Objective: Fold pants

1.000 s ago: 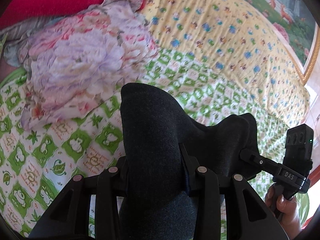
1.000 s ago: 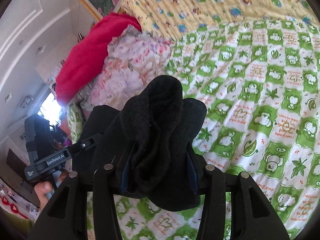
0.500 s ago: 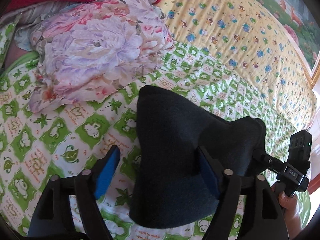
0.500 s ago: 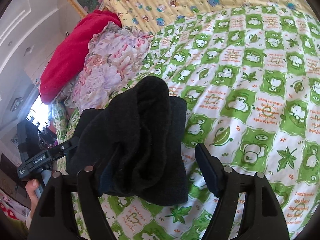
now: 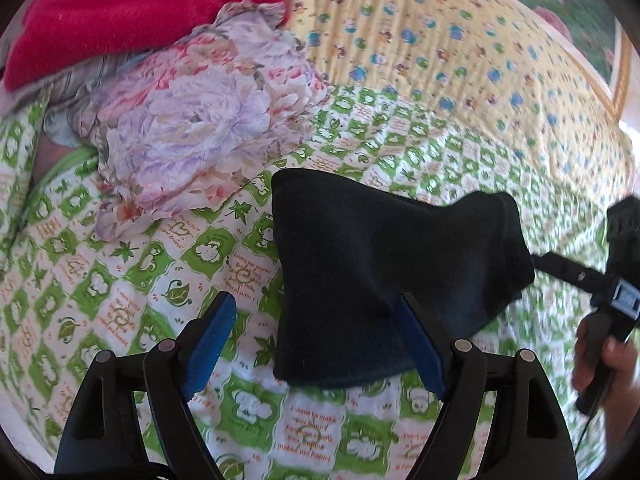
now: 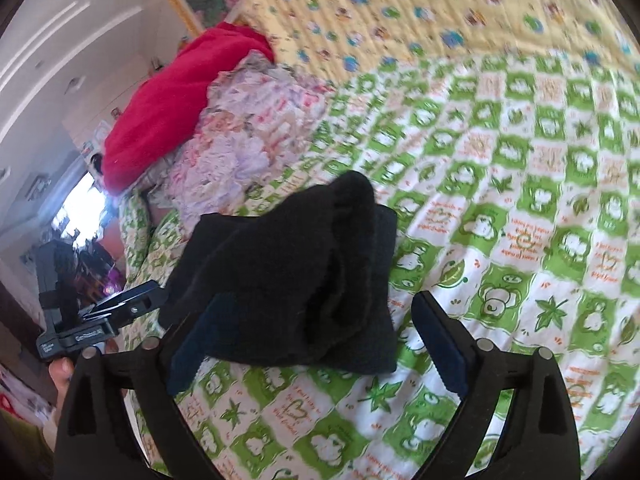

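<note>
Dark fleece pants lie in a folded bundle on the green-checked bed, both grippers' jaws spread wide around it holding nothing, so a stray pad could snag and undo the fold

The near part of the folded dark pants is covered by the blue right pad of the left gripper. The red blanket is cut off by the picture's top edge. The green-checked bedspread is blurred towards its far edge.
</note>
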The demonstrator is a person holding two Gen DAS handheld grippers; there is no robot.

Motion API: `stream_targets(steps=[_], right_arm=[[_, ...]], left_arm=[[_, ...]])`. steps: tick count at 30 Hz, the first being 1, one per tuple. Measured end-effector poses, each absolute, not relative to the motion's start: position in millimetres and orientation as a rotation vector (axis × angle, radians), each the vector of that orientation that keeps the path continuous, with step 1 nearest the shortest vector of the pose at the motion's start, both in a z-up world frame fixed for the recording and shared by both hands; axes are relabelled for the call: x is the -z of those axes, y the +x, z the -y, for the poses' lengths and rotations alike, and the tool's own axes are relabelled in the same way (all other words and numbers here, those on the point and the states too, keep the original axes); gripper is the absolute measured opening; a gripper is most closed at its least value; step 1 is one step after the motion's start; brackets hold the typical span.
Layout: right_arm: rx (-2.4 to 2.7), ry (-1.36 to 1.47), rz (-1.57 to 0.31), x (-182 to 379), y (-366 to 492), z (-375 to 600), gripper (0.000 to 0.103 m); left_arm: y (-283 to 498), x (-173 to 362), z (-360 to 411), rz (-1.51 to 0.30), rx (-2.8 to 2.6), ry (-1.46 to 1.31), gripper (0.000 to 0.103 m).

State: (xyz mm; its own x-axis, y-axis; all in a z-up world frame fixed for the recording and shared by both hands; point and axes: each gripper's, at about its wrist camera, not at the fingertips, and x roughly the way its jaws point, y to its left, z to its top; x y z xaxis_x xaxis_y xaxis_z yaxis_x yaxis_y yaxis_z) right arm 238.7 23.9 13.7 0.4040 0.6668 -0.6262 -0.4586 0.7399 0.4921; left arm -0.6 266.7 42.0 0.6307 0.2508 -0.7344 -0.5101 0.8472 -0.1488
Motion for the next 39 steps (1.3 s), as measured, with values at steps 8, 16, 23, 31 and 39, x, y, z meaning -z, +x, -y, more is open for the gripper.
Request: stream_targets(steps=[8,16,23,31,39], right_arm=[[-0.756,0.084,-0.857,-30.9,213.2,-42.8,0.098],[-0.773,0.016,-0.827,-37.0,193.7,-53.6,0.098],[-0.773,-0.040,-0.832,-35.5,183.6,-59.0,0.099],[-0.779,-0.076,-0.837,-31.4,175.2,-59.7,0.100],[-0.781,-0.075,-0.841,-27.5,173.4,-60.3,0.100]], left_arm=[[-17.6,-47.1,-248.3,-0.779,-0.467,-0.262,0.083],[-21.7,-48.2,-241.3,-0.803,-0.463,-0.215,0.083],[-21.7,-50.1,-233.4,-0.809,-0.470,-0.172,0.086],[-18.9,-47.7,-218.3,-0.830,-0.495,-0.086,0.087],[-17.5,-44.6,-216.6,-0.826,-0.501,-0.079,0.087]])
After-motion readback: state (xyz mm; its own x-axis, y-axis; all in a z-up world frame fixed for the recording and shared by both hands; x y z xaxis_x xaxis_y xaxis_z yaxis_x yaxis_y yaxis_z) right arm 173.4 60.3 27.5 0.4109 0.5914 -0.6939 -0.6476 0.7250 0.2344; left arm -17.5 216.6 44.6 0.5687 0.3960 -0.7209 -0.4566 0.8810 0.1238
